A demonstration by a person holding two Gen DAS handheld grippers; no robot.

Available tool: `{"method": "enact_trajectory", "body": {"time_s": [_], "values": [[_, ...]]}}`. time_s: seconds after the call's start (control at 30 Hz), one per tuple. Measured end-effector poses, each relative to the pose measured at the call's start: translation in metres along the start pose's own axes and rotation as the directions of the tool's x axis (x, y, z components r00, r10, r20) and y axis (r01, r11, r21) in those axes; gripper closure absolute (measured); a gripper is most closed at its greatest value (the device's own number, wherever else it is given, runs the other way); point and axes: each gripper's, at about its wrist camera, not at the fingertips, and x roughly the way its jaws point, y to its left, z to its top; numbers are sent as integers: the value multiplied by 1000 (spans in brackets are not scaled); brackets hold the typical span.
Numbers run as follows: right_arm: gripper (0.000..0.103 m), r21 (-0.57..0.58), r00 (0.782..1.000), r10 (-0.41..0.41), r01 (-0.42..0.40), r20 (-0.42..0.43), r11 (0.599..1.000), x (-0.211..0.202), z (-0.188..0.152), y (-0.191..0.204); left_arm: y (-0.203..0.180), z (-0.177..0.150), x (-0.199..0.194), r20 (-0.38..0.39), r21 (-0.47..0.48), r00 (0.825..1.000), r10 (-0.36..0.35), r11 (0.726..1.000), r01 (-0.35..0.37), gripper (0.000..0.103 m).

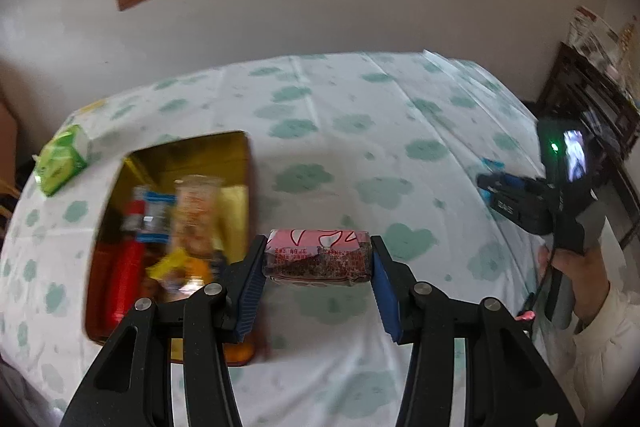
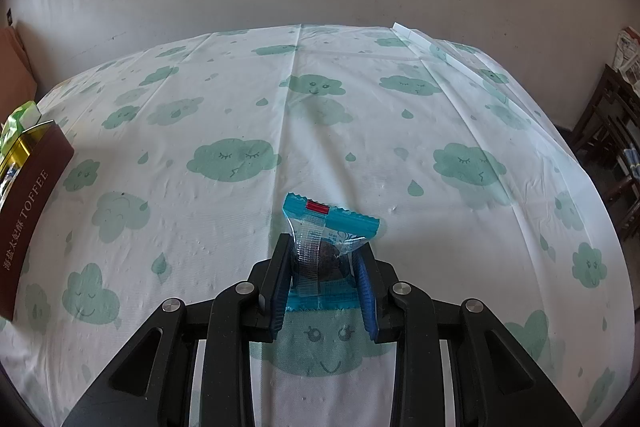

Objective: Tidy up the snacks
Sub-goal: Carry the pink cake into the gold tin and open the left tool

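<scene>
Left gripper (image 1: 318,263) pinching pink snack pack (image 1: 318,257) above surface (image 1: 400,115), tin (image 1: 168,227) at 9 o'clock. Right gripper (image 2: 323,263) pinching blue packet (image 2: 328,223). Risk: slippery wrappers slide out; pink pack may hit tin rim.

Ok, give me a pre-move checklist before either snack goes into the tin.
1. Left gripper shut on pink snack pack: ok.
2. Right gripper shut on blue-wrapped snack: ok.
3. Tin open, no lid on it: ok.
4. Free room inside tin: cannot tell, contents blurred.
5. Pink snack pack lifted off the tablecloth: cannot tell.
6. Green packet outside the tin, not yet sorted: not ok.
</scene>
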Motion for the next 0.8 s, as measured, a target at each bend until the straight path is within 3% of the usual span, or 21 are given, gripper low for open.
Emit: {"method": "enact_trajectory", "body": {"time_s": [0.4, 0.6, 0.8], "values": [[72, 0, 1000, -1, 1, 0, 1000, 0, 0, 0, 84, -4, -4, -24, -139, 990, 137, 980, -140, 58], [72, -1, 1000, -1, 1, 0, 1000, 0, 0, 0, 114, -10, 4, -63, -183, 982, 176, 966, -184, 58], [72, -1, 1000, -2, 2, 0, 1000, 0, 0, 0, 126, -23, 19, -115, -193, 979, 167, 963, -187, 58]]}}
